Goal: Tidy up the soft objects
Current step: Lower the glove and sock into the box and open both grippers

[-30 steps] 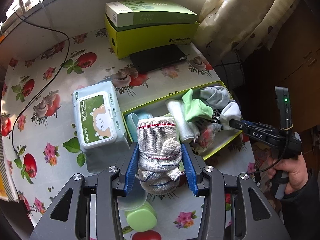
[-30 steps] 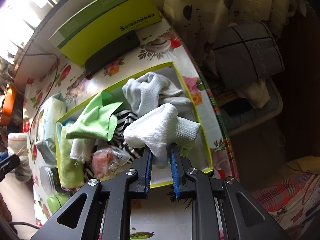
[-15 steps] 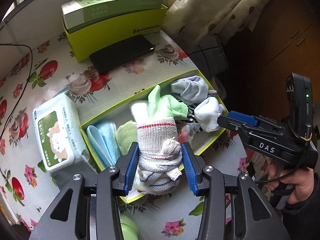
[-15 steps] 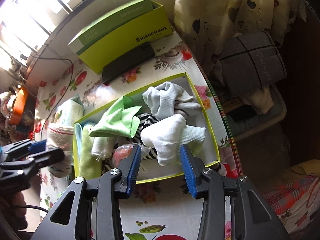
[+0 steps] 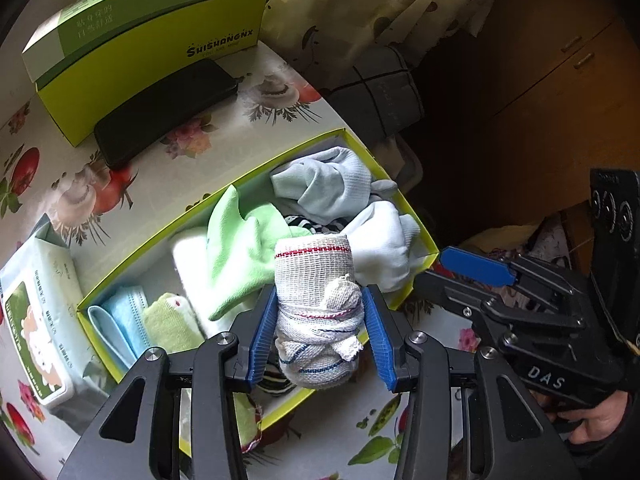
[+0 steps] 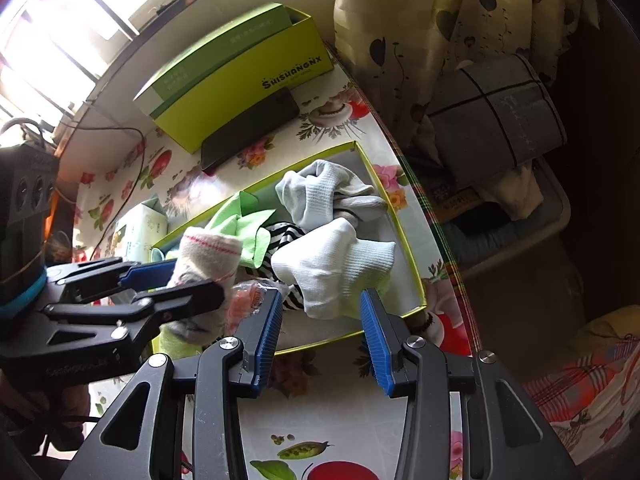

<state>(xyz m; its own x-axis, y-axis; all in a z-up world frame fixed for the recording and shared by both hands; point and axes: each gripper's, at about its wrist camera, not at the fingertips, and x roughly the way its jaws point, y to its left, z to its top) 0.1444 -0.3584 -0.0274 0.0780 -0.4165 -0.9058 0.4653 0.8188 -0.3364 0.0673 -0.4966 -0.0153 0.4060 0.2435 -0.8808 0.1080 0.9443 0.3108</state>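
Left tongs (image 5: 318, 330) clamp a rolled cloth (image 5: 316, 308) over the tray (image 5: 160, 240); right tongs (image 6: 322, 336) hang apart and empty.

The left view alone shows the tray's near end below its tongs: one blue mask (image 5: 120, 320) and one small green towel (image 5: 172, 324), plus one wipes pack (image 5: 36, 320) just outside the tray. The right view alone shows the white sock (image 6: 332, 268) lying loose in the tray just past its blue pads (image 6: 374, 344), touching neither, and one pink packet (image 6: 248, 300) beside the cloth. Both tongs point steeply down over the tray's near rim, side by side, each in one hand (image 5: 596, 424). Beyond them lie one green cloth (image 5: 240, 248), one grey sock (image 5: 324, 184), one striped piece (image 6: 280, 240), one black phone (image 5: 164, 108) and one box (image 5: 140, 52).
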